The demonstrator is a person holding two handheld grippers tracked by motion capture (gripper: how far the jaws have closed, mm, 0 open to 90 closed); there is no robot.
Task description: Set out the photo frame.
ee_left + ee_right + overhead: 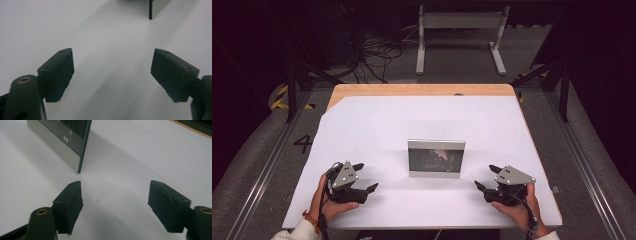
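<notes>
A framed picture (436,158) is standing upright at the middle of the white table (377,120), its long axis running left to right. The left gripper (365,178) and right gripper (486,177) are flanking it nearer the person, both gaping, empty and about equally close.

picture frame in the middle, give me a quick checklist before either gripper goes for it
1. Picture frame stands upright on the white table cover: ok.
2. Left gripper jaws open, nothing between them: ok.
3. Right gripper jaws open, nothing between them: ok.
4. Both grippers apart from the frame, one on each side: ok.
5. Cover between grippers and frame free of other things: ok.
6. What props the frame up from behind: cannot tell.
</notes>
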